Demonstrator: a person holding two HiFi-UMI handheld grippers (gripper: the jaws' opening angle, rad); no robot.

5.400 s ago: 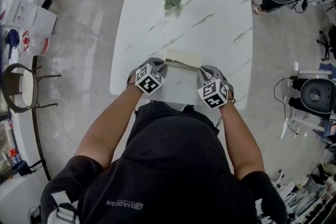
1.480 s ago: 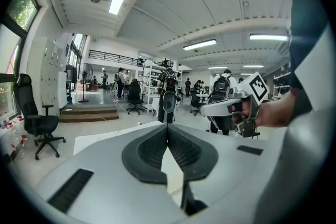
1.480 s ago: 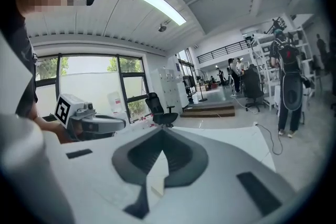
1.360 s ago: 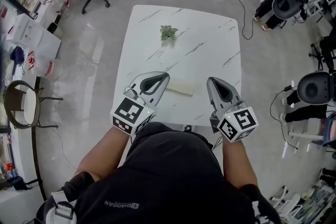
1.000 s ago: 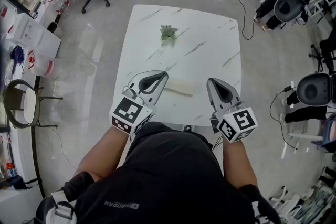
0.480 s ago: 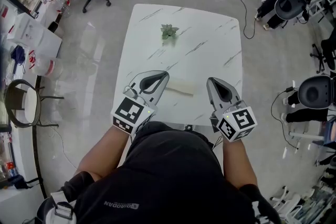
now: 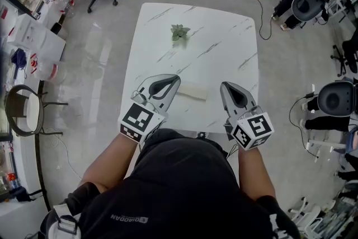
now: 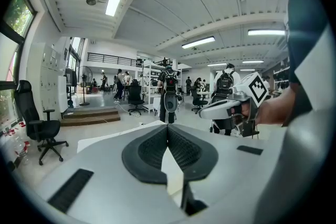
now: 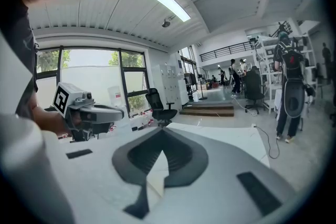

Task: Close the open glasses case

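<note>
The glasses case (image 7: pixel 192 90) lies shut and flat near the desk's (image 7: pixel 224 31) near edge, where 5.4 s earlier it stood open with both grippers on it. The left gripper (image 7: pixel 175 80) and right gripper (image 7: pixel 224 87), jaws pressed together on nothing, flank it, positions unchanged over the last second.

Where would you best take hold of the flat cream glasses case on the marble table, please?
Probably across the middle of the flat cream glasses case, coming from straight above with the jaws over its two long edges. It lies flat and low on the white marble table, so the narrow span looks easiest to close on.
</note>
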